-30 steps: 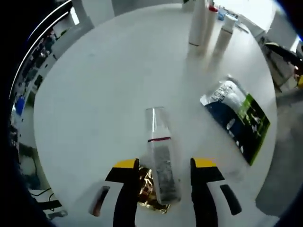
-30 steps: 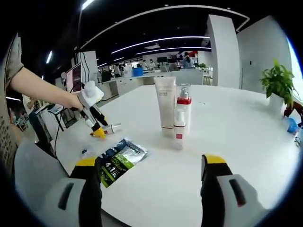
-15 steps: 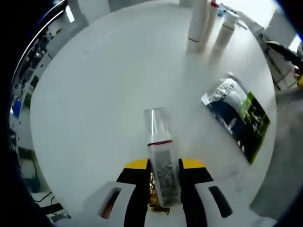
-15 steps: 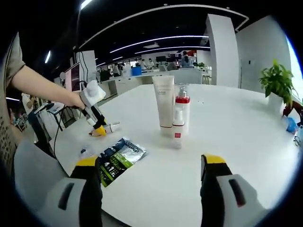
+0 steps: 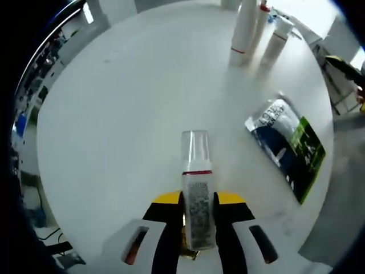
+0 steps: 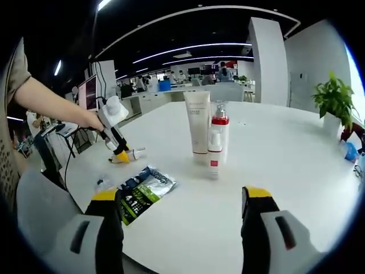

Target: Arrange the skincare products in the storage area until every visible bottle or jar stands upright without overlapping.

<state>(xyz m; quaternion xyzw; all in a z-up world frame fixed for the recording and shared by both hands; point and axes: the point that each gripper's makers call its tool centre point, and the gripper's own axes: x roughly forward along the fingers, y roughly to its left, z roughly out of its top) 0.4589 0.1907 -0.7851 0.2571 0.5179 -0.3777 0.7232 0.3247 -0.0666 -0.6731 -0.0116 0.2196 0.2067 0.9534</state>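
Left gripper (image 5: 198, 201) fingers clamp lying bottle (image 5: 197, 194), label unreadable; right gripper (image 6: 181, 200) fingers wide open, empty.

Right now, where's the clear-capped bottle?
Left gripper view: the clear-capped bottle lies on the white table, clamped in the left gripper, left of the foil pouch.

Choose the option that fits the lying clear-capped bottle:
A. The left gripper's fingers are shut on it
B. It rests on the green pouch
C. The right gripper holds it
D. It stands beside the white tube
A: in the left gripper view, the left gripper clamps the bottle lying on the table.
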